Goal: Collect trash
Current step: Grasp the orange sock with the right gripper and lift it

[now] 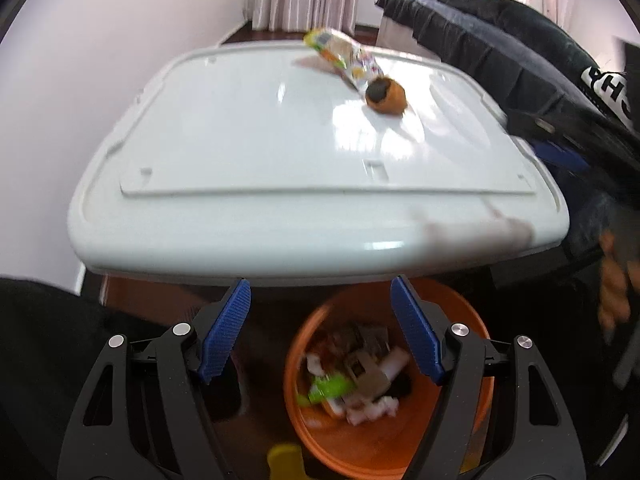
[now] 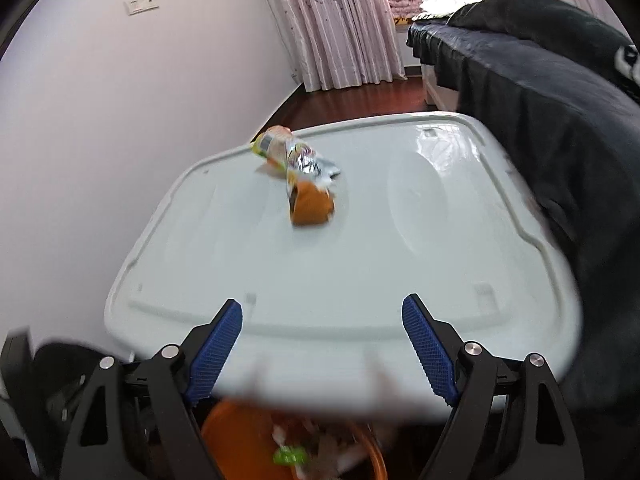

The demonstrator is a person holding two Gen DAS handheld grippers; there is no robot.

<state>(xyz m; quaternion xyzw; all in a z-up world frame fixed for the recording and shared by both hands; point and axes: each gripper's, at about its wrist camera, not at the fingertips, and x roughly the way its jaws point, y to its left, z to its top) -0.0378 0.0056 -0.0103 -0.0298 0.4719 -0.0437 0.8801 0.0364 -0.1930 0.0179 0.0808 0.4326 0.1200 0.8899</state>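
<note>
Both grippers, left (image 1: 320, 330) and right (image 2: 322, 346), hang with jaws apart and empty above the orange bin (image 1: 460, 300) of scraps. Two pieces remain on the white table (image 1: 240, 140): a crumpled snack wrapper (image 2: 296, 156) touching an orange cup (image 2: 314, 210). Next, I judge, comes reaching across for them. Motion blur smears the table's near edge and the bin's contents.

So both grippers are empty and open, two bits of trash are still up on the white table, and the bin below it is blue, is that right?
Not quite: the bin is orange, not blue, as the left wrist view shows with trash already in it. The rest stands: the left gripper and right gripper are open and empty, and the snack wrapper and orange cup lie on the white table.
</note>
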